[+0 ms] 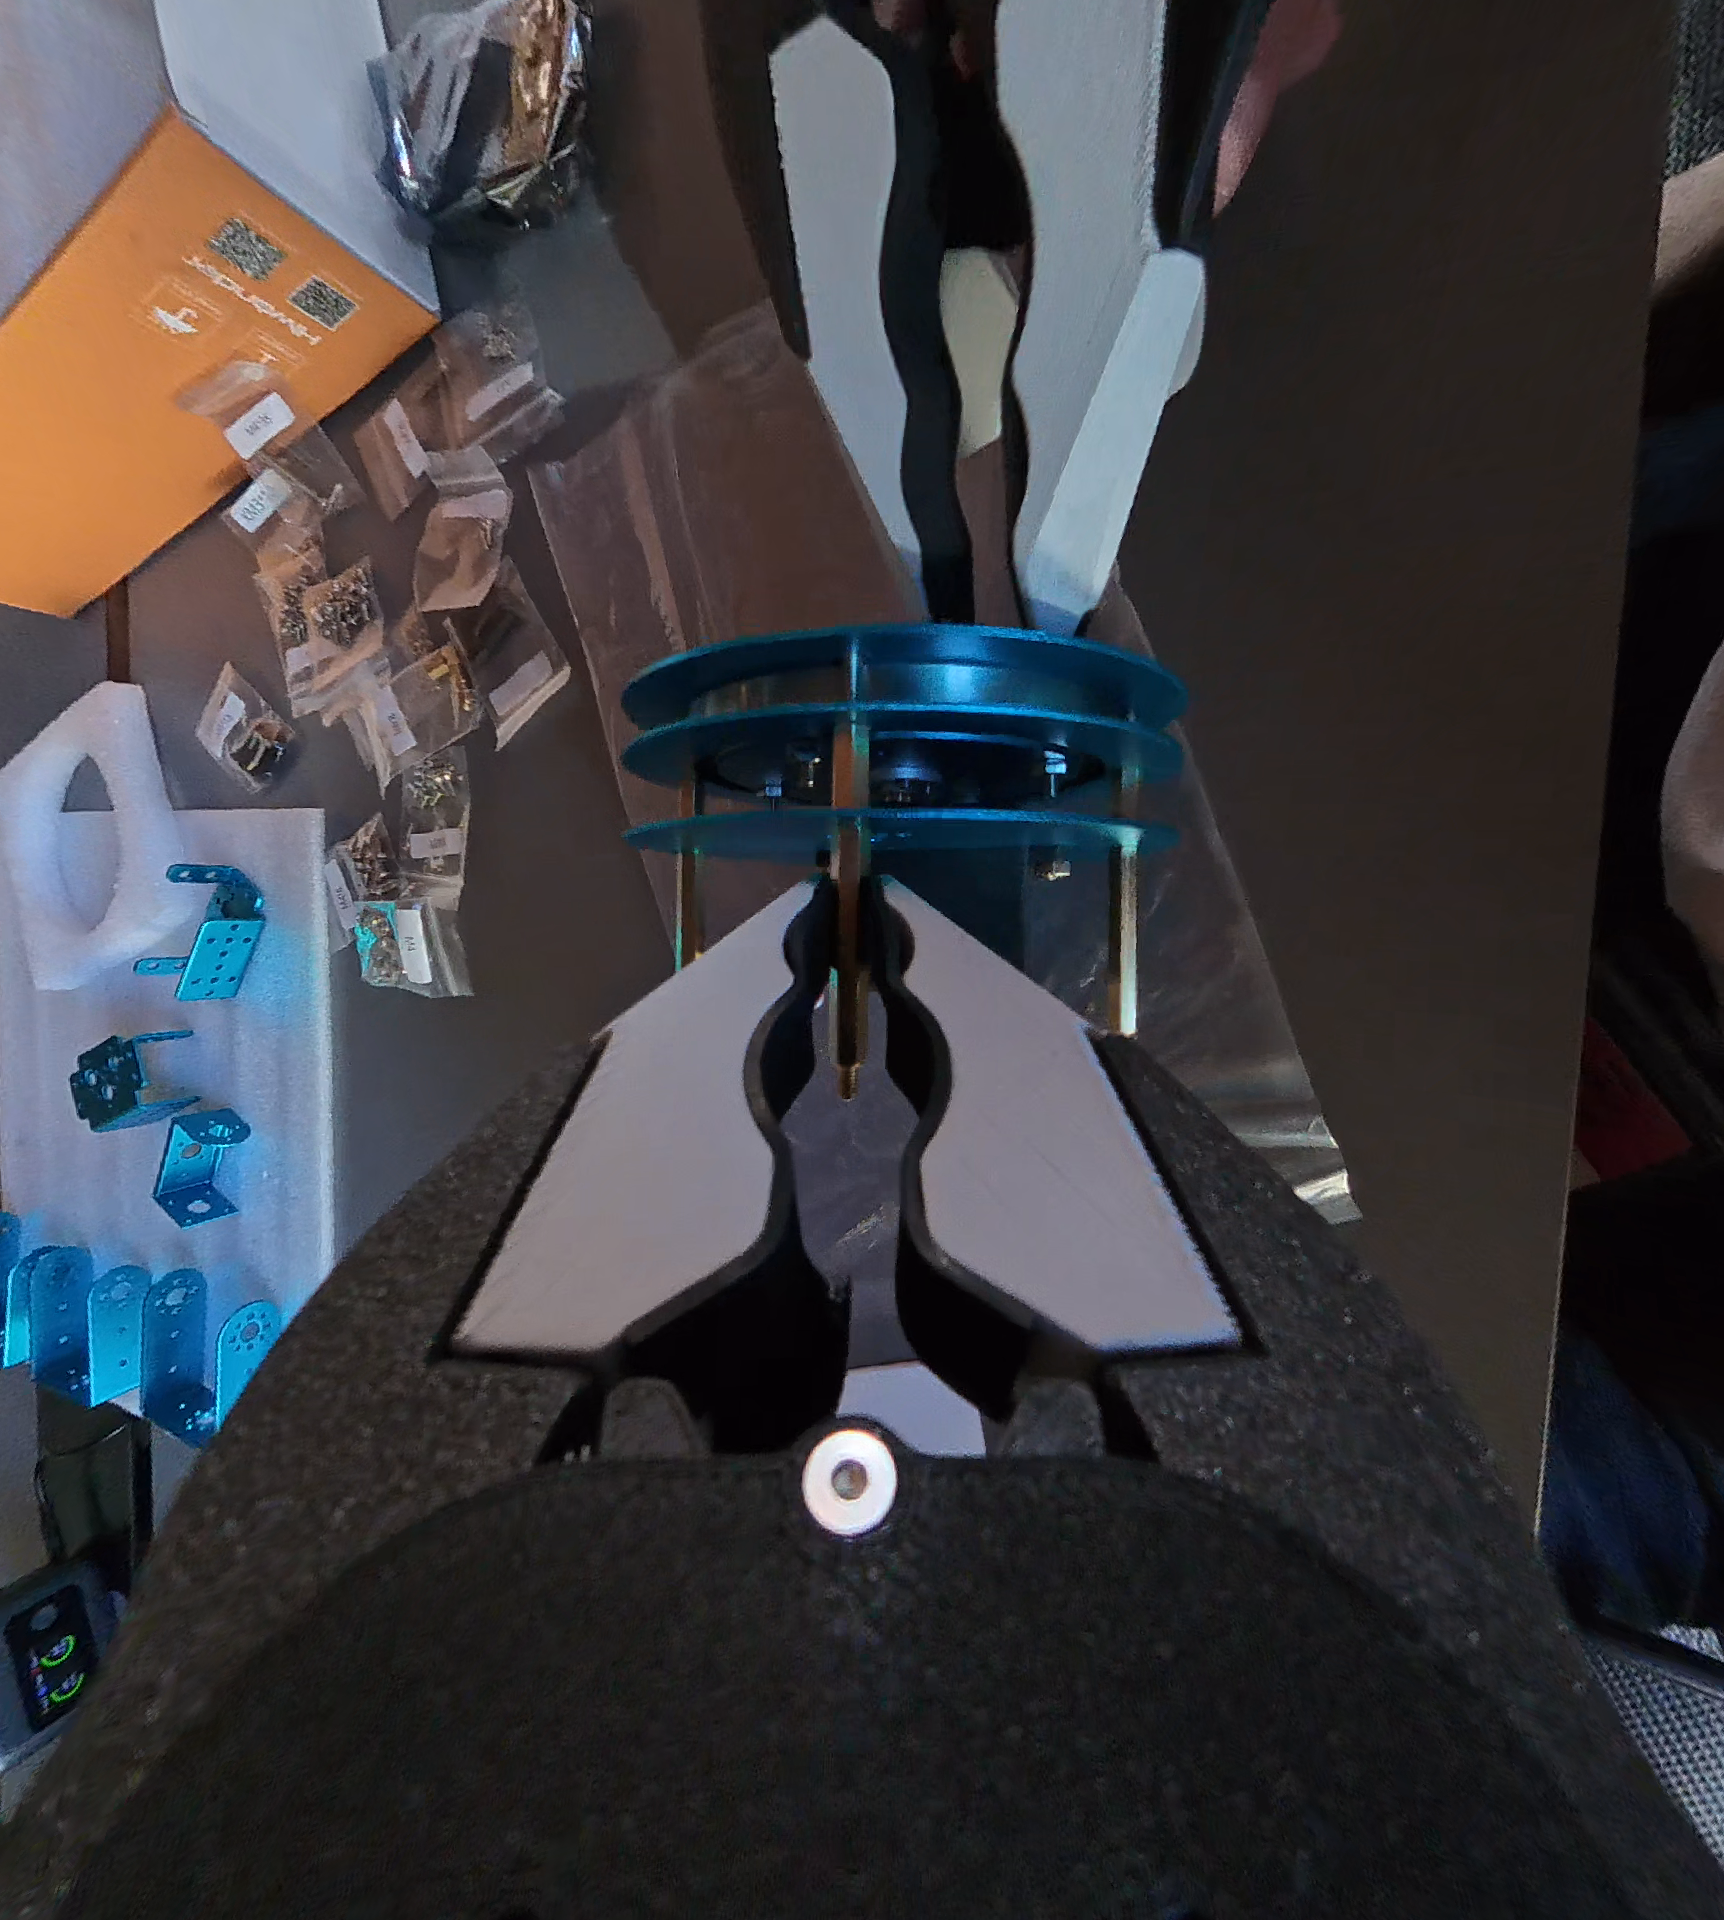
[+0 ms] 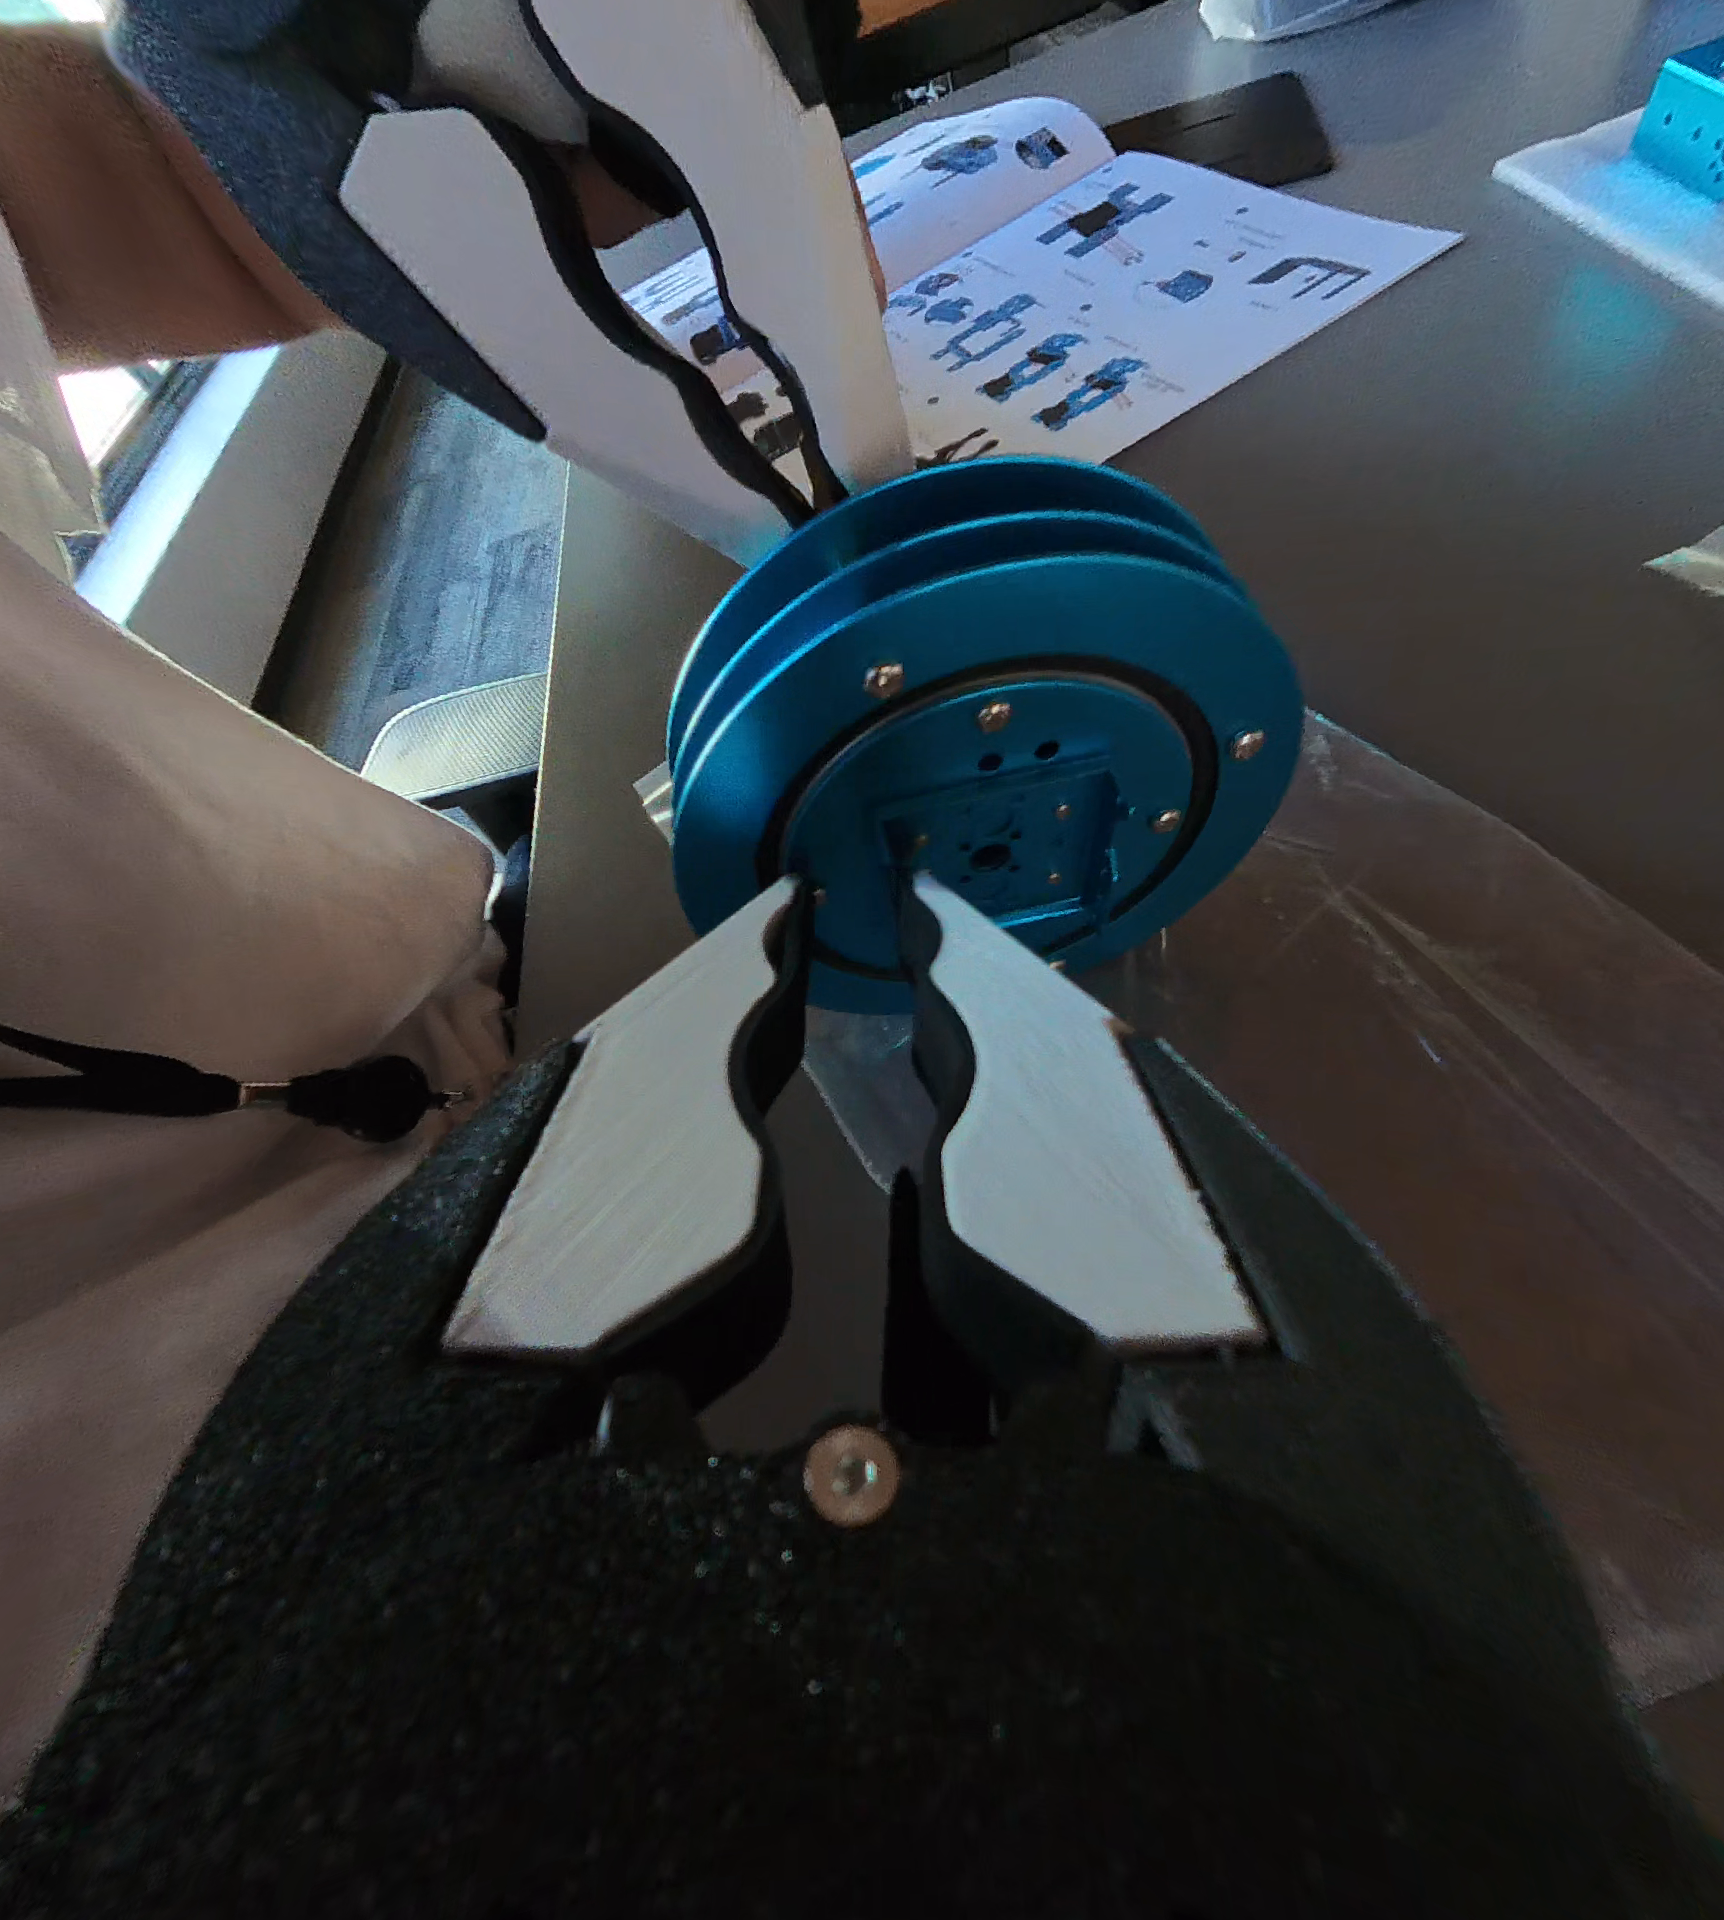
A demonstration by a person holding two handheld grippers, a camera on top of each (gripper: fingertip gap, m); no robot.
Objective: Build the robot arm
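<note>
Two grippers: both meet at one blue disc assembly (image 1: 902, 727), held above the grey tabletop (image 2: 1460, 499).
Left gripper (image 1: 850, 883): its jaws are nearly closed, pinching a brass standoff (image 1: 847, 997) that runs down from the discs and sits between the black pads.
Right gripper (image 2: 858, 883): its jaws are narrowly parted, tips against the face of the assembly, straddling the edge of the inner blue hub (image 2: 1003, 831); whether they grip it I cannot tell.
Disc assembly: three stacked blue discs joined by brass posts, directly ahead of both pairs of jaws.
Left of the left jaws: small bags of screws (image 1: 390, 665), blue metal brackets (image 1: 214, 935) on white foam (image 1: 162, 1039), an orange box (image 1: 110, 364).
Beyond the right jaws: an open instruction booklet (image 2: 1097, 291); clear plastic sheet (image 2: 1409, 1143) lies under and to the right.
</note>
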